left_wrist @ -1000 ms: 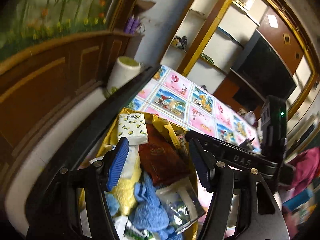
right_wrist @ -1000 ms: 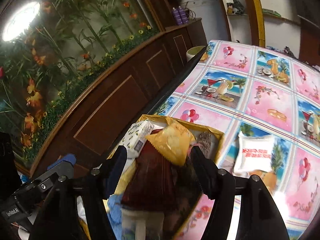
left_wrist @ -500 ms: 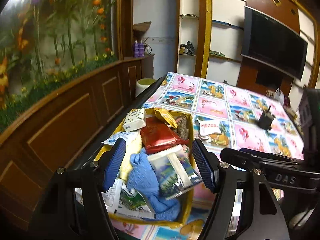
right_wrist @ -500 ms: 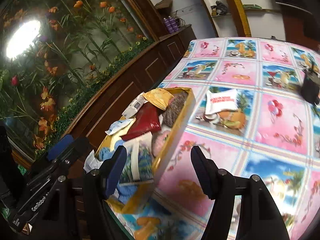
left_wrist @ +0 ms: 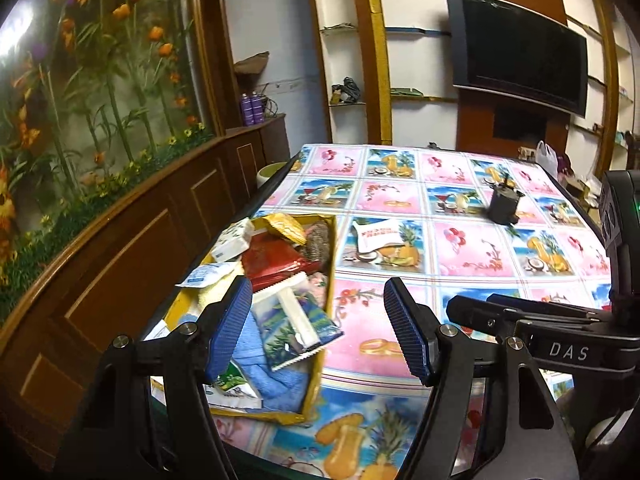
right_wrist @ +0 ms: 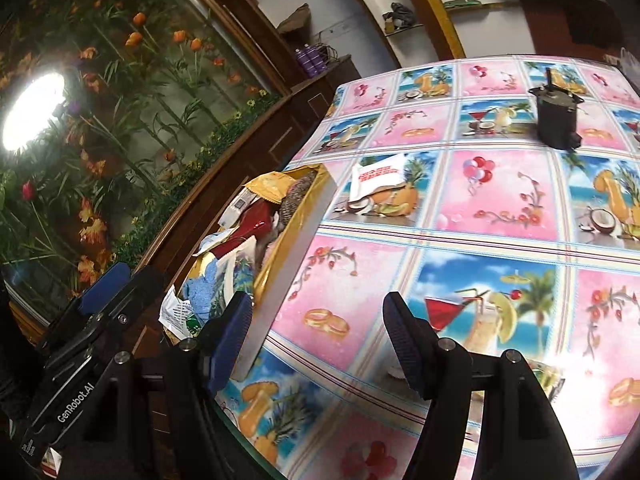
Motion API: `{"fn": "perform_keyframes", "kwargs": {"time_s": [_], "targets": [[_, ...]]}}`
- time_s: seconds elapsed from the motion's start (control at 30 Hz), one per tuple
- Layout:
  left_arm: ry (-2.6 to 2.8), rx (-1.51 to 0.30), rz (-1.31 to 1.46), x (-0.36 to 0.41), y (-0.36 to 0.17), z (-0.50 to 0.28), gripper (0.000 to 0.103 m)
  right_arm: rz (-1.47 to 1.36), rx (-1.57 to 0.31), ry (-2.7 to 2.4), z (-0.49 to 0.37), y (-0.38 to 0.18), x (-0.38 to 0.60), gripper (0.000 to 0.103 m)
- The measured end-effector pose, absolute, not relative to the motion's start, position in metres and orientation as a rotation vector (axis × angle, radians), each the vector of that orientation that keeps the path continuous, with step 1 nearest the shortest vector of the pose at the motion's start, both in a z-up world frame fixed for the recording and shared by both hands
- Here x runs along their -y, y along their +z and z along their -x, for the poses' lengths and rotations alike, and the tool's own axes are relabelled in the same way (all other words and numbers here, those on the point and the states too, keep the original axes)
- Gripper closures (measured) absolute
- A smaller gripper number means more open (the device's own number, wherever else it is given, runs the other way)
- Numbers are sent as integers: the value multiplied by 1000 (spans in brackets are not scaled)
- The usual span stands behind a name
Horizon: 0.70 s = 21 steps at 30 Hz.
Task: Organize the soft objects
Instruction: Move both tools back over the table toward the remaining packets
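The tablecloth ahead of the claws is checked pink and blue with fruit, drinks and balloons. Left of them, a yellow box holds a red packet and blue cloth.

My left gripper hangs over the patterned tablecloth with its blue pads apart and nothing between them. Just left of it sits the yellow box, heaped with a blue towel, a red packet and a green-printed sachet. A white pouch lies flat beyond the box. Farther back stands a small dark object, perhaps a motor.
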<state>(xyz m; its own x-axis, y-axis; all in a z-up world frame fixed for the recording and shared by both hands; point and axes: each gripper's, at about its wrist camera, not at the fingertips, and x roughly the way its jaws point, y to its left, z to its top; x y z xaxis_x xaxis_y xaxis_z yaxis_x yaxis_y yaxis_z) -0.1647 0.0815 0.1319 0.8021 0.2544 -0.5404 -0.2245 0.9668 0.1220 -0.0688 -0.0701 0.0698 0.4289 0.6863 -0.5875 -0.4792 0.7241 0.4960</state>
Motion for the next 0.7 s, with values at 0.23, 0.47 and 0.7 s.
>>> {"fn": "perform_keyframes", "kwargs": {"time_s": [0.23,0.47,0.7], "targets": [[233,-614,-75,-70,126,160,34,-293,-851,711,70,66,91,35],[161,-671,-13,-80,118,156,34,-340,-781,631,66,80,146,35],[103,-687,97,-90,111,155,34,-352,-675,320,63,121,260,35]]}}
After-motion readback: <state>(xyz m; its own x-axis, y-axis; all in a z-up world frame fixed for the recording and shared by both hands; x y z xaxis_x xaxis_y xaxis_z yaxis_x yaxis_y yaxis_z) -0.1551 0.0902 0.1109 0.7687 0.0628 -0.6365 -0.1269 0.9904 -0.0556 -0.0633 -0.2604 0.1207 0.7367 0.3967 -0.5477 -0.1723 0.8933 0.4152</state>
